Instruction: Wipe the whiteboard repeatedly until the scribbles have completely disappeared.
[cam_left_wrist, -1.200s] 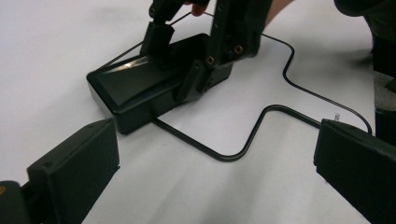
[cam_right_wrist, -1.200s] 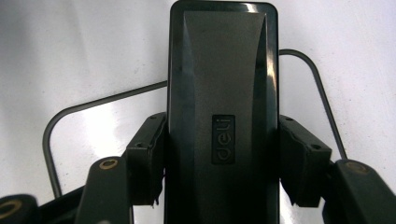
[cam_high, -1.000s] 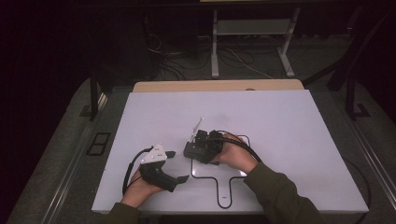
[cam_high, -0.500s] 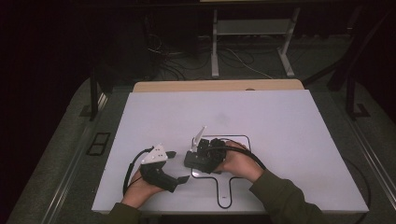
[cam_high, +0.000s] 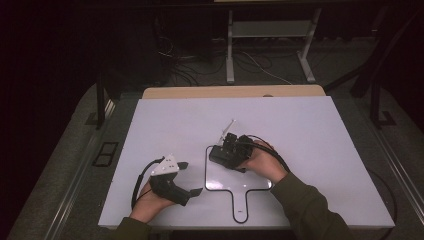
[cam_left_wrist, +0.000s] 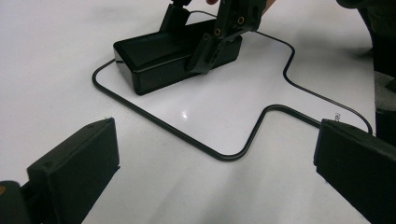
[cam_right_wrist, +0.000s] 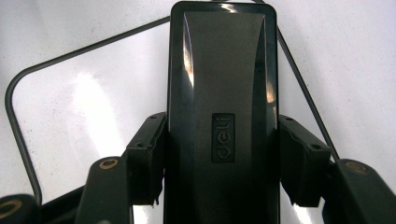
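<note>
A black oblong box (cam_high: 216, 155) marked "deli" (cam_right_wrist: 222, 93) lies on the white table, in the far left corner of a black paddle-shaped outline (cam_high: 206, 172). My right gripper (cam_high: 225, 151) is shut on its two long sides, with a pad pressed on each side (cam_right_wrist: 145, 158). The left gripper view shows the same box (cam_left_wrist: 154, 58) with the right gripper's fingers (cam_left_wrist: 208, 49) clamped on it. My left gripper (cam_high: 189, 178) rests near the table's front left, jaws wide open and nothing between them (cam_left_wrist: 215, 177). It points toward the outline (cam_left_wrist: 219, 156).
The white table (cam_high: 310, 130) has bare room to the right and at the back. A tan board edge (cam_high: 235, 92) runs along its far side. Beyond it stand a metal stand (cam_high: 270, 30) and cables on the dark floor.
The right gripper with the box drew toward the near edge, then moved back away and slightly right. The left gripper has stayed put.
</note>
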